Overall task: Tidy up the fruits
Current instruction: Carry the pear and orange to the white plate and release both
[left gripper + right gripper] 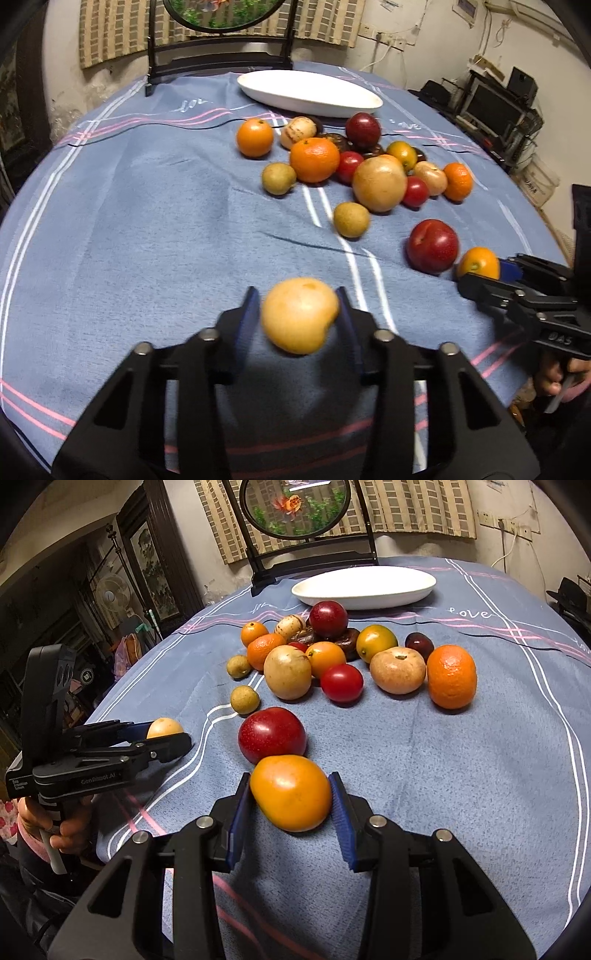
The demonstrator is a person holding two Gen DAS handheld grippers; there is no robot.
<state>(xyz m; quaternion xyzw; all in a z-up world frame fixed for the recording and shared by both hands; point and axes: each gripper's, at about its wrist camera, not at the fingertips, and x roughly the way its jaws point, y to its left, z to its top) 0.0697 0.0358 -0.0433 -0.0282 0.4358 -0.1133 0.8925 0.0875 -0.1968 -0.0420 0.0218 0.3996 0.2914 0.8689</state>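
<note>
We have a fruit in each gripper. The left gripper (299, 314) is clamped on a pale yellow fruit (299, 315), its blue pads (249, 317) pressing the two flanks; in the right wrist view it appears to ride just above the blue cloth of the tabletop (461, 775). The right gripper (290, 799) straddles an orange-yellow fruit (291, 792) with both pads against its sides — whether it has left the cloth we cannot tell.

Both fruits look light, round and smooth-skinned, so we judge they could roll or squirt out of a pinch set off-centre. The safest hold is across the widest middle, firm but gentle, since thin skin bruises.

The red plum (272, 734) lies just beyond the right-hand fruit at twelve o'clock, seemingly touching it, and may get nudged. The rest of the pile sits further out towards twelve and one o'clock, and the white oval dish (364, 587) — the likely destination — stands behind it, nothing in it.
</note>
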